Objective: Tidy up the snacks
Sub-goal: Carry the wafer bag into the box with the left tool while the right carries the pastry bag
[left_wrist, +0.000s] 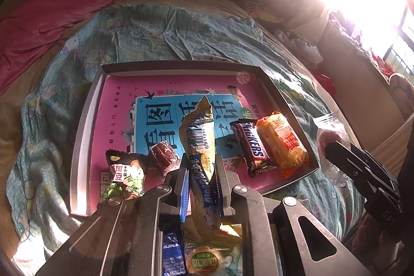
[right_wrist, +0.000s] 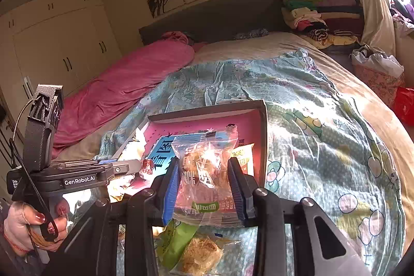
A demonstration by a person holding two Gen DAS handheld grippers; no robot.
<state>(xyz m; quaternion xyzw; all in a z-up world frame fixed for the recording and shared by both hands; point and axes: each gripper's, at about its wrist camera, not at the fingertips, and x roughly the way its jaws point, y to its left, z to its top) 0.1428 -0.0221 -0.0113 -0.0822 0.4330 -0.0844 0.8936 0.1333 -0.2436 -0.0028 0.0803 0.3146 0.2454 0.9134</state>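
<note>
A grey shallow box (left_wrist: 85, 118) lined with a pink and blue book cover lies on the bed. In it lie a Snickers bar (left_wrist: 252, 145), an orange packet (left_wrist: 283, 142), a black bean snack packet (left_wrist: 126, 172) and a dark red sweet (left_wrist: 164, 155). My left gripper (left_wrist: 201, 180) is shut on a yellow Alpenliebe packet (left_wrist: 199, 139), held upright over the box's near edge. My right gripper (right_wrist: 204, 177) is shut on a clear pastry packet (right_wrist: 204, 172), held over the box (right_wrist: 264, 136); it also shows in the left wrist view (left_wrist: 344, 157).
More snacks lie on the bedspread below the grippers: a blue packet (left_wrist: 172, 255), a round green-labelled sweet (left_wrist: 204, 261), a green pastry packet (right_wrist: 191, 247). A pink blanket (right_wrist: 124, 79) lies at the left. Clothes (right_wrist: 310, 14) are piled at the headboard. A window glares at the right.
</note>
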